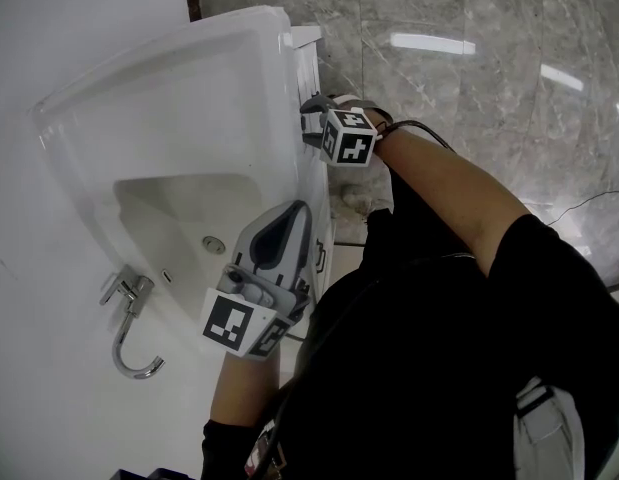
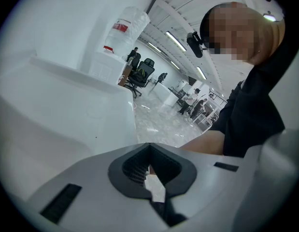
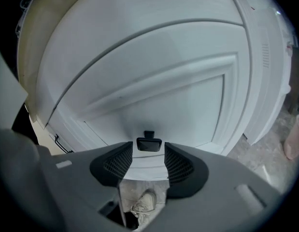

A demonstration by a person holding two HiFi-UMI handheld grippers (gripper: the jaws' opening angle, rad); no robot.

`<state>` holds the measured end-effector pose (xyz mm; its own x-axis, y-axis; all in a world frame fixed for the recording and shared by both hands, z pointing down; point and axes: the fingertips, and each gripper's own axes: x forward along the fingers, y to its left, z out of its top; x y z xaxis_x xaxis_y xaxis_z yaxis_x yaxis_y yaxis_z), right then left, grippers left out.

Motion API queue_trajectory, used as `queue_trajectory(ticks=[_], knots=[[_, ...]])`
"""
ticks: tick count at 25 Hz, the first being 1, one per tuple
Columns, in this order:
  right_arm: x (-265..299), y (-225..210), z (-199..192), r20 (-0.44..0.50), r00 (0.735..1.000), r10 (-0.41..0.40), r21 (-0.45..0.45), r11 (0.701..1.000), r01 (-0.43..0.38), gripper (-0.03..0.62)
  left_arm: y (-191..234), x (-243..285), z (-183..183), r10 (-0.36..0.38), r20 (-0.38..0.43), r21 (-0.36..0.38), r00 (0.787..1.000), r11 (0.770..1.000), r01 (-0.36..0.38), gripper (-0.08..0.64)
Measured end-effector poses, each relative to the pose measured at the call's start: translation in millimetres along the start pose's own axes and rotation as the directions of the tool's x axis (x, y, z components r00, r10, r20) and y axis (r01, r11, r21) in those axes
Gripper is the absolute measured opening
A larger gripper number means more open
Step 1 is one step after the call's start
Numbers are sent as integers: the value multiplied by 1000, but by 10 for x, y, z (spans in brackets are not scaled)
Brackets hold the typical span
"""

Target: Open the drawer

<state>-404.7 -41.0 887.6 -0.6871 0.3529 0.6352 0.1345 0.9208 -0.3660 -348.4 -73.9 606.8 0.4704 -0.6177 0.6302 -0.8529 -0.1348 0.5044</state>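
The white drawer front (image 3: pixel 154 100) fills the right gripper view, with a small dark handle (image 3: pixel 149 143) low in its middle. My right gripper (image 3: pixel 148 154) is open, its two ribbed pads standing either side of that handle, just short of it and apart from it. From the head view, the right gripper (image 1: pixel 310 123) is pressed close to the vanity's front (image 1: pixel 307 63) below the counter edge. My left gripper (image 1: pixel 297 214) lies over the counter's front edge beside the basin, jaws shut and empty. In its own view the left gripper (image 2: pixel 149 151) points along the white counter.
A white sink basin (image 1: pixel 179 218) and chrome faucet (image 1: pixel 129 318) lie left of the left gripper. Another dark handle (image 1: pixel 319 256) shows on the cabinet front. My shoe (image 3: pixel 142 202) stands on the marble floor (image 1: pixel 489 68) below. A water dispenser (image 2: pixel 122 37) stands beyond the counter.
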Motion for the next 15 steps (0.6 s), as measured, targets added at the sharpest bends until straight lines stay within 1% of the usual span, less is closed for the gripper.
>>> queue_trajectory(ticks=[3,5,11,15], knots=[[23,-23,22,6,1000,-21,9,1000,21,173,5,-5,10,2,9,-5,1000,1000,-2,-9],[29,-36,33,13,1000,-29,13,1000,29,144,5,-9,8,1,10,-9,1000,1000,-1,-9],[30,-36,34,15,1000,-8,-4,1000,8,140,3,-5,12,-1,10,-12,1000,1000,1,-9],[24,-41,24,17,1000,-12,-8,1000,12,138,0,2,-3,-5,2,-14,1000,1000,5,-9]])
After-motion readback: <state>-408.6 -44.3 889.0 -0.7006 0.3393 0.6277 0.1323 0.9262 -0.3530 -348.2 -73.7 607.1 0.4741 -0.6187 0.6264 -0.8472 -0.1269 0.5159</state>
